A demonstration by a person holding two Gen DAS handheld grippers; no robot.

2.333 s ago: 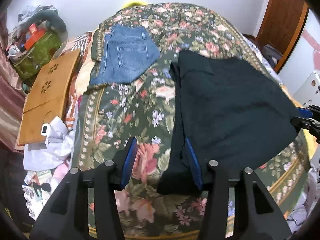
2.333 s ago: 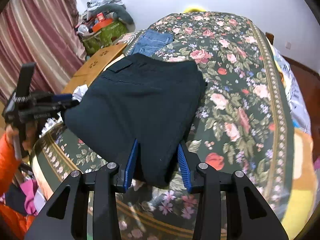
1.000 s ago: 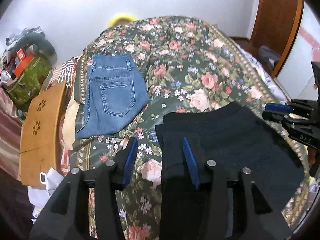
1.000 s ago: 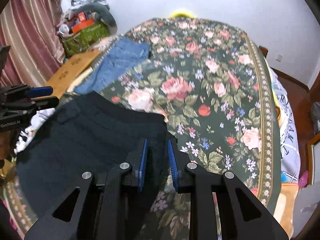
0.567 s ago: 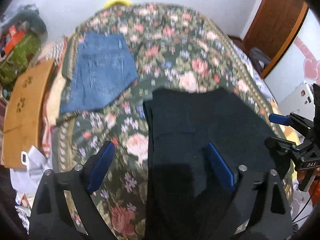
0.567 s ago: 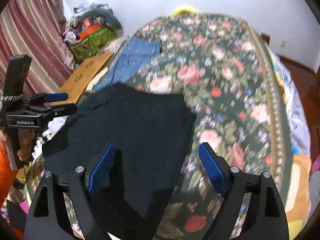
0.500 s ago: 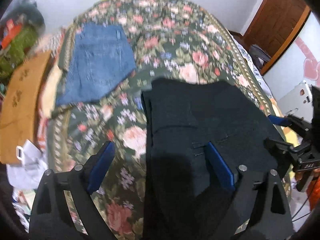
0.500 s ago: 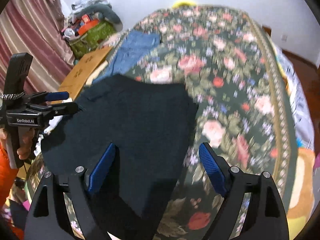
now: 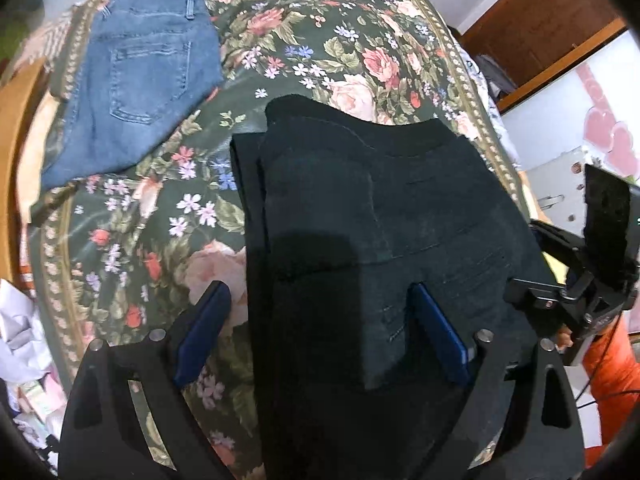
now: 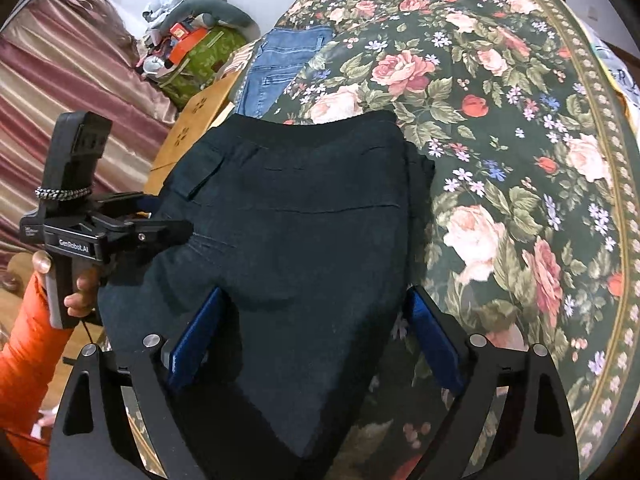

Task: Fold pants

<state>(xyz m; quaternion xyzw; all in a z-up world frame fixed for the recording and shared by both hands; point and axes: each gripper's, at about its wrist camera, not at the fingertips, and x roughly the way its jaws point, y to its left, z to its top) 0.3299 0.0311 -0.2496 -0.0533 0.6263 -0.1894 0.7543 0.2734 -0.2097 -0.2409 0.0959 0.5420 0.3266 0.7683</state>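
Dark pants (image 9: 360, 216) lie folded over on the floral bedspread (image 9: 280, 40), waistband at the far end; they also show in the right wrist view (image 10: 296, 216). My left gripper (image 9: 320, 328) is open and empty, its blue pads spread over the near left edge of the pants. My right gripper (image 10: 312, 328) is open and empty, spread over the near right edge. Each gripper shows in the other's view: the right one (image 9: 560, 296) at the pants' right side, the left one (image 10: 132, 228) at their left side.
Folded blue jeans (image 9: 136, 72) lie on the bed at the far left. A wooden board (image 10: 192, 128) and a green bag with clutter (image 10: 196, 56) stand beside the bed on the left, before a curtain (image 10: 60, 80). A wooden door (image 9: 540, 28) is at the right.
Both grippers, shut on the pants' near end a second ago, carried it over the far half, opened and let go. The pants now lie folded shorter.
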